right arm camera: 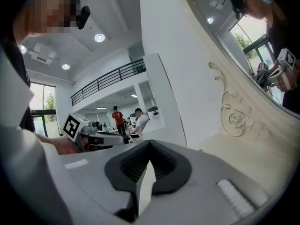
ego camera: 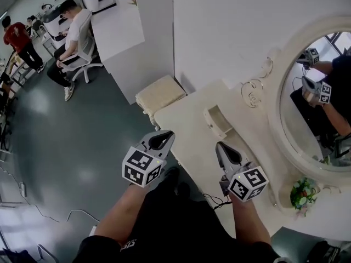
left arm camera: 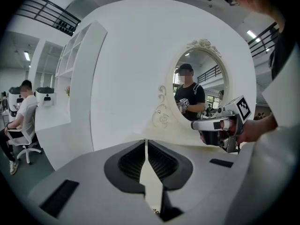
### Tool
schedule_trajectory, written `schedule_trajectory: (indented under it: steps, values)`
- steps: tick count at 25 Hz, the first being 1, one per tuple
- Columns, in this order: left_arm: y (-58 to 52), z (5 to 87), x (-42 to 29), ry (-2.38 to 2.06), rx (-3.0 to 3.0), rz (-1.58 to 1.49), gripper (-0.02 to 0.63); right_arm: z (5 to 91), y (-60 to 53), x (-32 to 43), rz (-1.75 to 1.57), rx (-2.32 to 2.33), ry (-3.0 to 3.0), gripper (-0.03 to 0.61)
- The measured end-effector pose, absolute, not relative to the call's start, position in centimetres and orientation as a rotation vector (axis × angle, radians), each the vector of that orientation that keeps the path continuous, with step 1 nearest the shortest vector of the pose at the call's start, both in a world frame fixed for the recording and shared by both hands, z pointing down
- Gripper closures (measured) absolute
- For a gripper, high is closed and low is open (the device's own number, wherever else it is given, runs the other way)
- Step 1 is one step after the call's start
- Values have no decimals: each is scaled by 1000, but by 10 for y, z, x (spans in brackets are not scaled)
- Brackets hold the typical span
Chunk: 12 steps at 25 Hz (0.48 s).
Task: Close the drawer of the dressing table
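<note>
In the head view, the only markings that can be made out are the black-and-white square markers on the cubes of the left gripper (ego camera: 163, 139) and the right gripper (ego camera: 221, 147). White print on the dark clothing at the bottom edge is too small to be read. The drawer (ego camera: 218, 123) is seen just right of centre, on the cream tabletop (ego camera: 181, 130) beside the oval mirror (ego camera: 315, 119). Its top is open, and its long axis runs from upper left to lower right, along the tabletop. The right gripper is held near it but apart from it, and the left gripper is held at the tabletop's near edge, left of centre. In the left gripper view, the jaws are seen pressed together with nothing between them, and the right gripper is seen at the right of the frame. In the right gripper view, the jaws are likewise closed on nothing, and a carved rose (right arm camera: 234, 118) on the mirror frame is seen at the right.
</note>
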<state>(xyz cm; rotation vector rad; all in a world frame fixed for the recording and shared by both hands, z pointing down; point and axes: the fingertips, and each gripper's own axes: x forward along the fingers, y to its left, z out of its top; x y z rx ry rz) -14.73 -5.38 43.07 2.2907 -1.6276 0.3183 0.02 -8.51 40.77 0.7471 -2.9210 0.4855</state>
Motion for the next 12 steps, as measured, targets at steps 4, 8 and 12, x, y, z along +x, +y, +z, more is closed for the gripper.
schedule_trajectory:
  steps: [4, 8, 12]
  values:
    - [-81, 439, -132, -1532, 2340, 338, 606, 408, -97, 12, 515, 844, -2897, 568]
    - [-108, 452, -118, -1427, 2377, 372, 606, 414, -112, 22, 535, 938, -2851, 568]
    - [-129, 470, -103, -1320, 2403, 419, 591, 414, -130, 30, 505, 1013, -2816, 568]
